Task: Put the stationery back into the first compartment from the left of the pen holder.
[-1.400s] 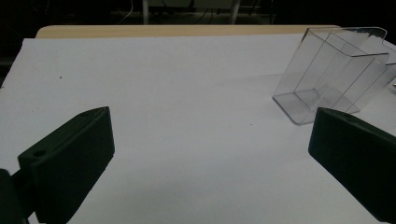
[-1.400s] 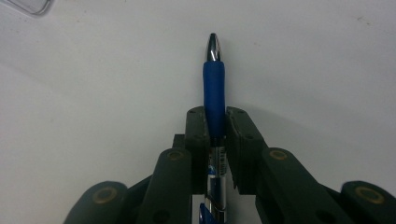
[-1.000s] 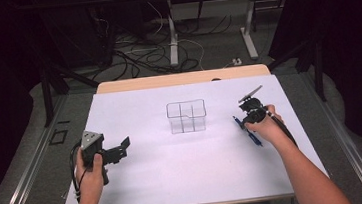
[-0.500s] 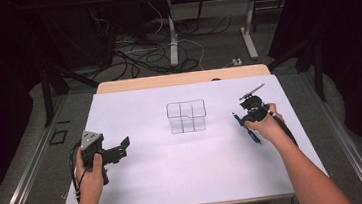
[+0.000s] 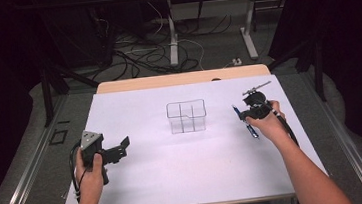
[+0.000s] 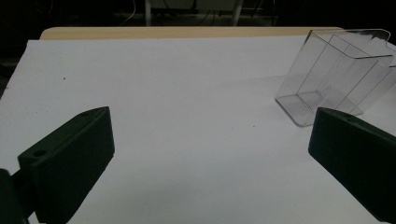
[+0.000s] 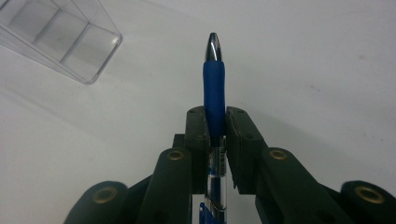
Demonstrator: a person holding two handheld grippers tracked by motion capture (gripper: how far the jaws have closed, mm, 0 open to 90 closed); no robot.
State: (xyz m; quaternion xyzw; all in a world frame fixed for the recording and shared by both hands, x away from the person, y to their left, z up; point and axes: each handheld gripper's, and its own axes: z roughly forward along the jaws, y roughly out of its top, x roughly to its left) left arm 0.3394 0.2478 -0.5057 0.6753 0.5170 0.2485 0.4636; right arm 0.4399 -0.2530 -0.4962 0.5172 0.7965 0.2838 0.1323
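Matt white table sheet (image 5: 175, 168), smooth, over a pale wood edge (image 5: 182, 78). Clear glossy plastic organiser (image 6: 336, 74), thin-walled. Pen (image 7: 214, 88) with a blue rubbery matt grip, shiny metal tip, transparent barrel. Matt black ribbed plastic pads on the left gripper (image 6: 210, 163); brass-looking rivets on the right gripper (image 7: 215, 135).

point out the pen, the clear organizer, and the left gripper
pen (image 7: 214, 95): right gripper view, on its blue grip.
clear organizer (image 5: 186, 116): high view, on its front wall.
left gripper (image 6: 210, 154): left gripper view, midway between its open jaws.
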